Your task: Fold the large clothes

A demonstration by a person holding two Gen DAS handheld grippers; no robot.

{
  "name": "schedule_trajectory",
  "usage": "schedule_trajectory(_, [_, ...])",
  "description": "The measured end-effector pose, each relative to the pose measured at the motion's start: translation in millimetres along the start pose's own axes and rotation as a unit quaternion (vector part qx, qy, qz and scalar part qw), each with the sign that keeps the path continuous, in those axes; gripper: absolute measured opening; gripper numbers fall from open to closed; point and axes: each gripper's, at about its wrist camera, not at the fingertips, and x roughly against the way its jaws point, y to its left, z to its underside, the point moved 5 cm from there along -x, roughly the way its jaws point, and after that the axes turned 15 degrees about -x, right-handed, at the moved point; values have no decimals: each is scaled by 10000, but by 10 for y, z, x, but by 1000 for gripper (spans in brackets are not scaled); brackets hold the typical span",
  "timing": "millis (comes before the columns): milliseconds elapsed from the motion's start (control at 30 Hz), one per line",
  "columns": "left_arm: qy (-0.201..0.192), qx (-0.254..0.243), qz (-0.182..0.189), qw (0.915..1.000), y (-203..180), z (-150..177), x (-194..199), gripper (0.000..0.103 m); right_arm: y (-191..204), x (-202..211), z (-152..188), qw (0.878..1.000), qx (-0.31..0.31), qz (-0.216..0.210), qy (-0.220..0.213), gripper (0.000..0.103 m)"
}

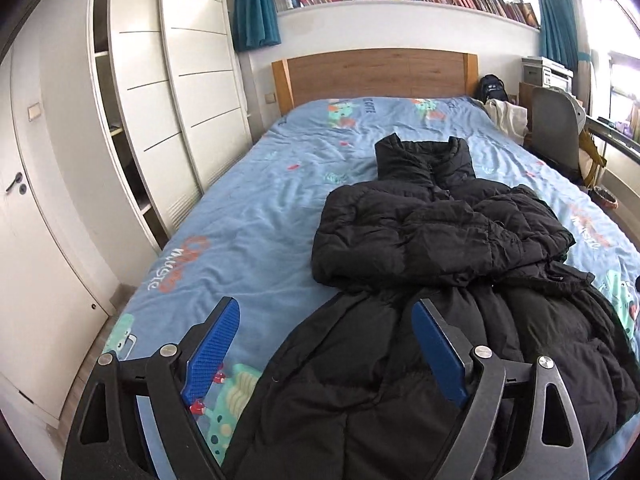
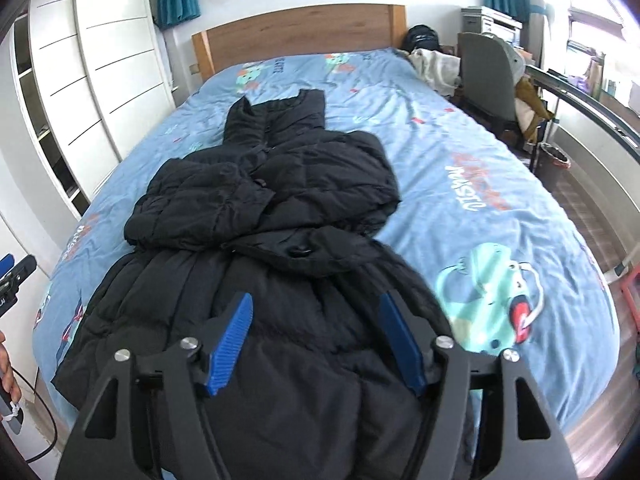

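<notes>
A long black puffer coat (image 1: 440,240) lies lengthwise on the blue bed cover (image 1: 260,200), collar toward the headboard, both sleeves folded across the chest. My left gripper (image 1: 326,312) hovers above the coat's lower left edge, its blue pads wide apart with nothing between them. In the right wrist view the same coat (image 2: 264,208) fills the middle, and my right gripper (image 2: 316,306) hangs over its lower half, open and apart from the fabric. The left gripper's tip (image 2: 16,272) shows at that view's left edge.
A wooden headboard (image 1: 376,72) closes the far end of the bed. White sliding wardrobes (image 1: 168,92) line the left side. On the right stand a grey chair (image 2: 488,76), a desk, a backpack (image 1: 494,88) and pale cloth (image 2: 436,66). A hand (image 2: 6,364) holds a cable at lower left.
</notes>
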Motion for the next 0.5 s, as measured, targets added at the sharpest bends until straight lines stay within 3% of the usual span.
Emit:
schedule_trajectory(233, [76, -99, -15, 9999, -39, -112, -146, 91, -286, 75, -368, 9995, -96, 130, -260, 73])
schedule_trajectory(500, [314, -171, 68, 9993, -102, -315, -615, 92, -416, -219, -949, 9990, -12, 251, -377, 75])
